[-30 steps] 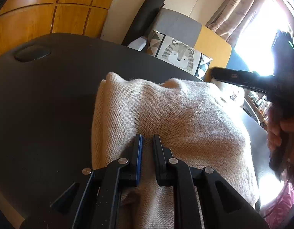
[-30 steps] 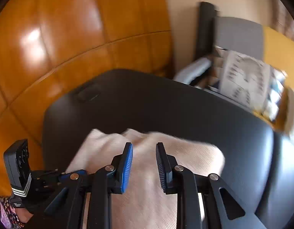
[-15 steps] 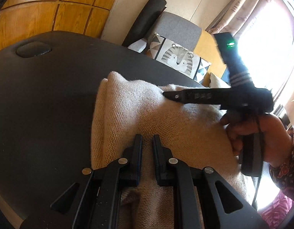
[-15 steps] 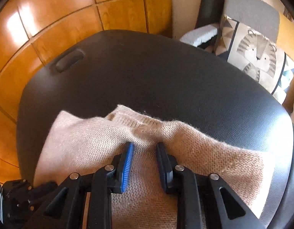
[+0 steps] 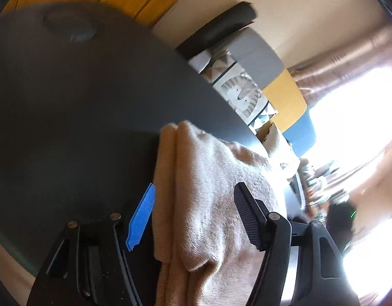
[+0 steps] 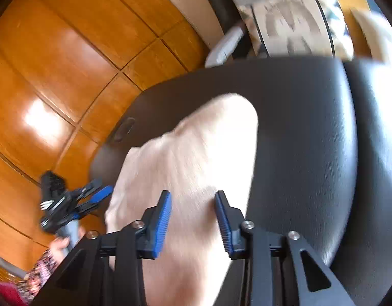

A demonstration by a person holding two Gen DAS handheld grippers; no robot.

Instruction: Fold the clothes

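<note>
Two grippers hang over one folded beige sweater (image 5: 211,204), which lies on the black padded table (image 5: 68,117). In the left wrist view the sweater runs from the middle of the frame down to the bottom edge, its folded layers stacked along its left side.

Our left gripper (image 5: 193,211) stands wide; its jaws have just been opening. The sweater lies between them, but the pads do not press on it: the blue pad sits just beside the folded edge at lower left, and the dark pad hovers over the knit at lower right. Our right gripper (image 6: 192,219) is at a middling width, and its jaws too have just been opening. The sweater (image 6: 185,158) passes below and between its blue pads in the lower middle of the right wrist view; this view is blurred, and we see no pinch on the cloth.

At the lower left of the right wrist view we see the left gripper (image 6: 100,191) from outside, with its jaws apart beside the sweater's left edge, held by a hand (image 6: 61,243) above a patterned sleeve (image 6: 40,272). An oval dimple (image 6: 123,128) marks the table's left end. Wooden panels (image 6: 55,76) fill the upper left. A tiger cushion (image 5: 243,94) leans on a grey chair (image 5: 257,53) beyond the table, and curtains (image 5: 348,58) frame a bright window at right.
</note>
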